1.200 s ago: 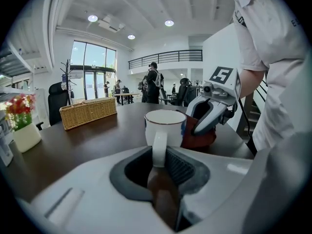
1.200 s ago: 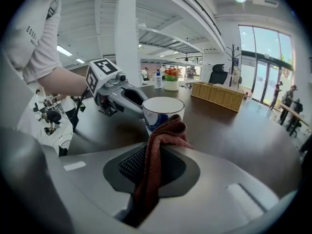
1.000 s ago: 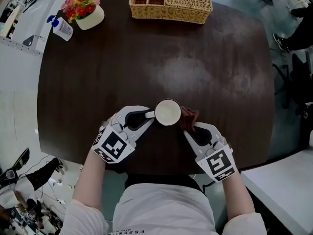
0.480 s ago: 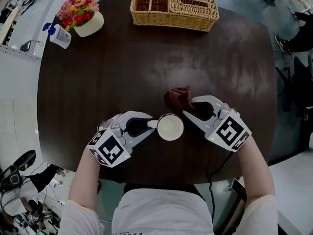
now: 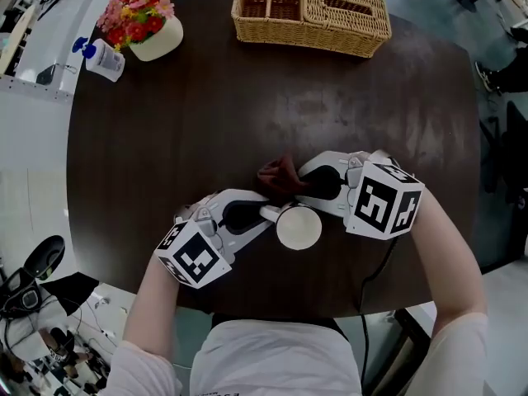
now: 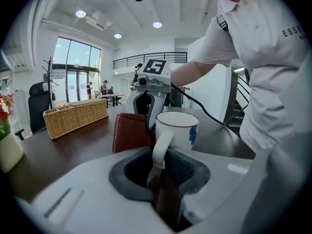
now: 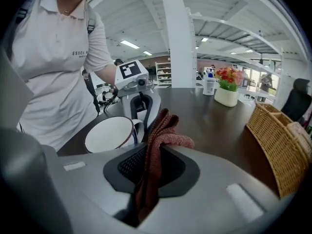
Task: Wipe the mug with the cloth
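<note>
A white mug (image 5: 299,227) with a blue mark hangs above the dark table, held by its handle (image 6: 161,147) in my left gripper (image 5: 266,214), which is shut on it. My right gripper (image 5: 297,185) is shut on a reddish-brown cloth (image 5: 277,176). The cloth sits just beyond the mug on its far side, close to the rim; contact is not clear. In the right gripper view the cloth (image 7: 155,145) sticks up between the jaws, with the mug (image 7: 111,133) to its left. In the left gripper view the cloth (image 6: 131,131) shows behind the mug (image 6: 176,129).
A wicker basket (image 5: 310,7) with compartments stands at the table's far edge. A white pot of flowers (image 5: 142,21) and a small bottle (image 5: 102,58) sit at the far left. The dark round table (image 5: 181,130) ends close to my body.
My right gripper has swung the cloth leftward and round the far side of the mug. The left gripper with the mug has shifted slightly right and nearer.
</note>
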The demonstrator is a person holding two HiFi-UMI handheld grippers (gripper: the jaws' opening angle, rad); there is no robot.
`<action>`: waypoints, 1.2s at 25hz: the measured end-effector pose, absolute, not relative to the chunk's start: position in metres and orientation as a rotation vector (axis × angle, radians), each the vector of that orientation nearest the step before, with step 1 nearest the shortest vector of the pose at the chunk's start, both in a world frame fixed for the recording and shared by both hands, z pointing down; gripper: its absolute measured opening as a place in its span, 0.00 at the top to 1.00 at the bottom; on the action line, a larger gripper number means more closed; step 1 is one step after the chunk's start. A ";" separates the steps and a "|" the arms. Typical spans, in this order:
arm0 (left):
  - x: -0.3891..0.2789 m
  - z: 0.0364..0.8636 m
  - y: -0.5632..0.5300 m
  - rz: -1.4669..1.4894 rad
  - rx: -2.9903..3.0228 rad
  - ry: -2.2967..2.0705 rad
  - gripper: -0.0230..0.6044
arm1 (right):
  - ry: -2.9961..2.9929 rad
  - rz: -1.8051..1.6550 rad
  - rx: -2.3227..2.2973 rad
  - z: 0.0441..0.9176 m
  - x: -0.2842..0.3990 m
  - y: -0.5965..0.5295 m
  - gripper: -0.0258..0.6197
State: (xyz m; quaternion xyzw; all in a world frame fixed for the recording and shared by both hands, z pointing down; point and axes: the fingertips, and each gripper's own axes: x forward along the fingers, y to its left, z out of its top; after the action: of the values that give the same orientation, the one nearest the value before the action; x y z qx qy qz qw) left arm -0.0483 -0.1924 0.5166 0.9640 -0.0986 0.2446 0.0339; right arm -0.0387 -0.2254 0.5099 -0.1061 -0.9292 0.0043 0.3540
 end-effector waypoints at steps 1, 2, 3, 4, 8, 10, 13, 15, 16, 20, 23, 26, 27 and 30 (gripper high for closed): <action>-0.048 0.517 -0.192 0.751 2.957 -0.306 0.84 | -2.391 -0.007 -0.297 0.509 -0.038 -0.225 0.84; -0.049 0.517 -0.192 0.752 2.951 -0.309 0.84 | -2.374 -0.027 -0.320 0.508 -0.035 -0.223 0.84; -0.049 0.517 -0.192 0.754 2.944 -0.313 0.84 | -2.351 -0.046 -0.344 0.508 -0.031 -0.222 0.84; -0.050 0.517 -0.193 0.756 2.938 -0.319 0.84 | -2.326 -0.065 -0.369 0.509 -0.026 -0.219 0.84; -0.050 0.517 -0.192 0.768 2.916 -0.342 0.84 | -2.242 -0.121 -0.447 0.512 -0.009 -0.206 0.84; -0.050 0.517 -0.192 0.773 2.910 -0.348 0.84 | -2.227 -0.134 -0.454 0.513 -0.004 -0.202 0.84; -0.050 0.517 -0.192 0.782 2.903 -0.361 0.84 | -2.228 -0.129 -0.431 0.517 0.000 -0.198 0.84; -0.051 0.518 -0.191 0.789 2.897 -0.376 0.84 | -2.232 -0.113 -0.402 0.521 0.003 -0.195 0.84; -0.052 0.518 -0.191 0.793 2.892 -0.389 0.84 | -2.238 -0.102 -0.381 0.523 0.004 -0.193 0.84; -0.055 0.519 -0.189 0.805 2.848 -0.476 0.84 | -2.299 -0.059 -0.242 0.523 0.009 -0.189 0.84; -0.056 0.519 -0.185 0.809 2.804 -0.555 0.84 | -2.349 -0.030 -0.119 0.519 0.013 -0.185 0.84; -0.055 0.518 -0.178 0.804 2.774 -0.619 0.84 | -2.396 0.010 -0.006 0.513 0.020 -0.177 0.84; -0.055 0.517 -0.176 0.797 2.767 -0.636 0.84 | -2.408 0.021 0.025 0.511 0.023 -0.174 0.84; -0.056 0.516 -0.170 0.772 2.749 -0.691 0.84 | -2.430 0.049 0.091 0.509 0.028 -0.164 0.84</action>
State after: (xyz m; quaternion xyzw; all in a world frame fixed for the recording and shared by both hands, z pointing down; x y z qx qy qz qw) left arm -0.0555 -0.1697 0.5164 0.9309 -0.2339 0.2614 0.1018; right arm 0.0285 -0.1636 0.5085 0.0351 -0.9368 0.0189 0.3475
